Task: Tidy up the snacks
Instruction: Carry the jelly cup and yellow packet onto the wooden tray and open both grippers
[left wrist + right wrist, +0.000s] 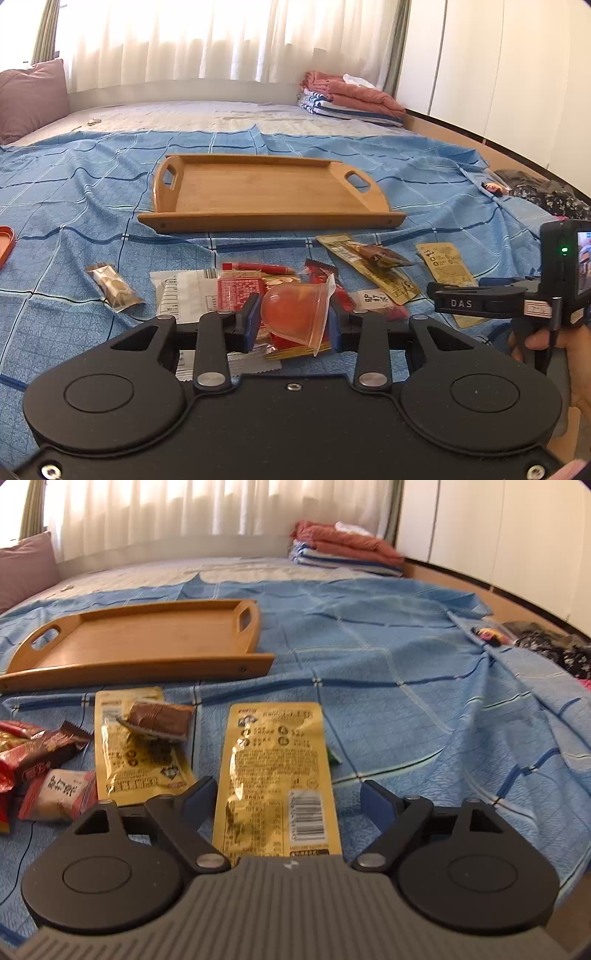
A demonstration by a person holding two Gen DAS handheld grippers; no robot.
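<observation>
Two grippers at work over the blue bedsheet [92,192]. Our left gripper [293,319] is clamped on a small jelly cup [293,314], tipped on its side between the pads, lifted just above the heap of red packets [255,284]; we judge it bound for the wooden tray [266,218], which sits bare beyond the heap. Our right gripper [290,799] stands wide apart, straddling a gold pouch [275,768] lying flat and untouched, likely lined up for the next pick. A second gold pouch [136,760] carries a brown wrapper [162,720].
</observation>
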